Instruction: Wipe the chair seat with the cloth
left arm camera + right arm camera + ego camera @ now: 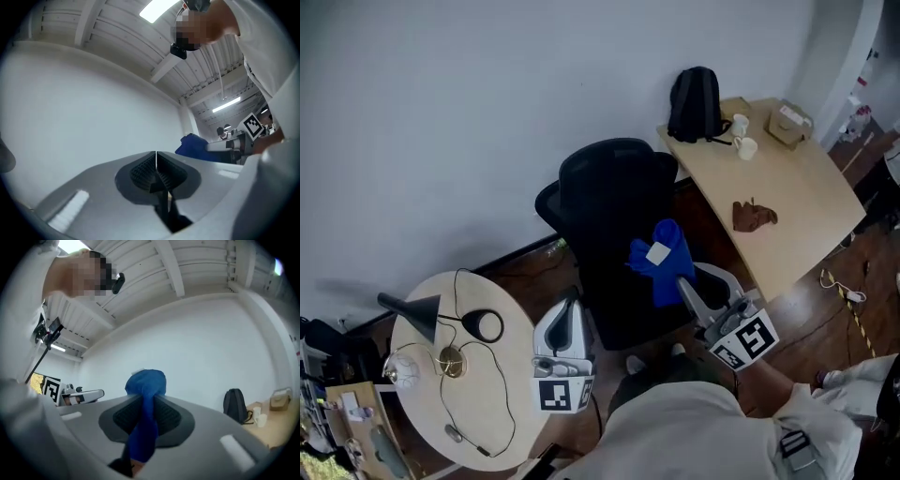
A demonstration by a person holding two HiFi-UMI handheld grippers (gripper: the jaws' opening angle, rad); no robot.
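Your right tool point(147, 414) is pinching the blue cloth point(146, 383): the fabric runs down between its two pads and bunches into a rounded lump past the tips. In the head view that cloth hangs in a loose bundle, with a small white tag point(658, 252) showing on it, in front of the black office chair point(609, 192), over the near part of its seat; whether it touches the seat you cannot tell from here. Your left tool point(156, 164) has its pads pressed together with nothing between them, and it points up toward the pale wall. In the head view it sits just left of the chair, near the edge of the round table point(502, 323), which carries a black lamp point(412, 314) and a looping cable. To the right stands a long wooden table point(797, 206) bearing a black backpack point(694, 103), two white cups point(741, 136), a cardboard box point(790, 122) and a crumpled brown rag point(753, 216).
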